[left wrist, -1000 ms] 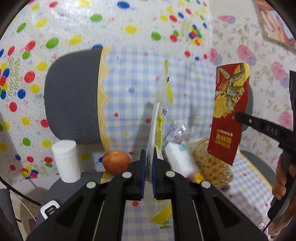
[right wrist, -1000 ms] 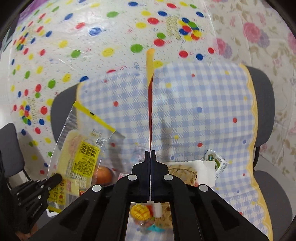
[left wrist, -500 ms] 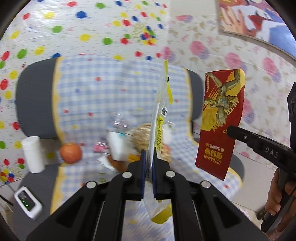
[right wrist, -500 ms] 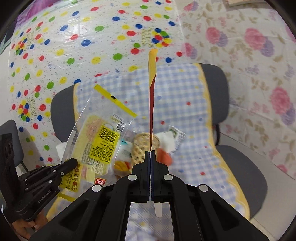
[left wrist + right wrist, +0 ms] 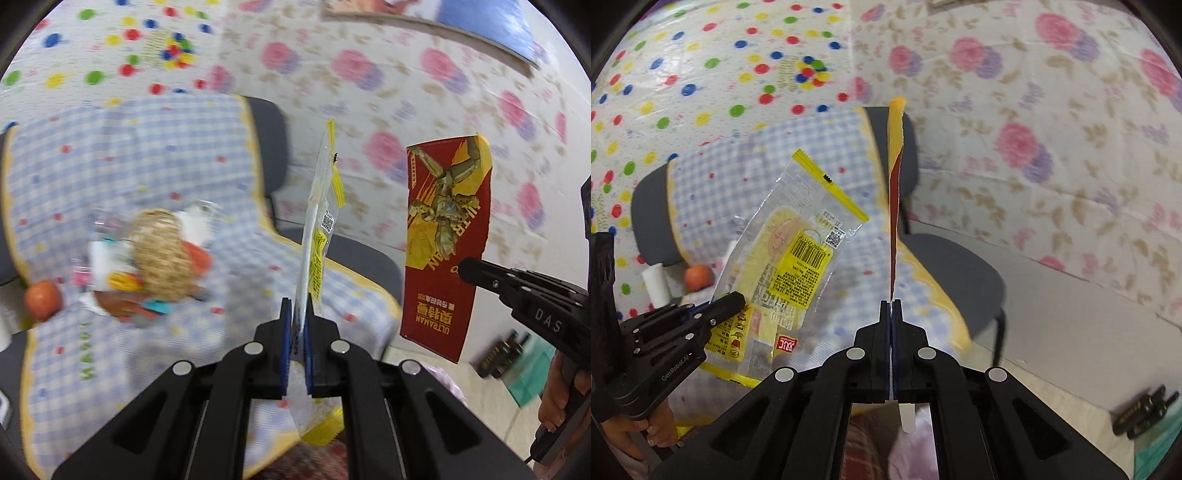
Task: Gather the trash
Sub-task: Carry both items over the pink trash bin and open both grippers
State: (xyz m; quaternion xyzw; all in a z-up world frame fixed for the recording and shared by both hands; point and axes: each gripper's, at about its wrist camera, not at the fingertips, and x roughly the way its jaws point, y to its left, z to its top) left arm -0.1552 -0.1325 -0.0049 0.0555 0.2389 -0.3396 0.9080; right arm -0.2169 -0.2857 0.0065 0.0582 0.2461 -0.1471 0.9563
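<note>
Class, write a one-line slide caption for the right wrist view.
Right gripper clamps a red wrapper edge-on; left gripper holds a yellow wrapper.

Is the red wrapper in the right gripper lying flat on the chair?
No. The red wrapper hangs in the air, pinched by the right gripper, off to the side of the chair.

red wrapper (image 5: 445,258), yellow-and-clear wrapper (image 5: 798,258), blue-checked cloth (image 5: 129,166)

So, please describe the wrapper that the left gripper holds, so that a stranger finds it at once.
In front of the checked chair cover, the left gripper pinches a clear wrapper. Unlike the red wrapper beside it, it is see-through with yellow labels and a barcode.
</note>
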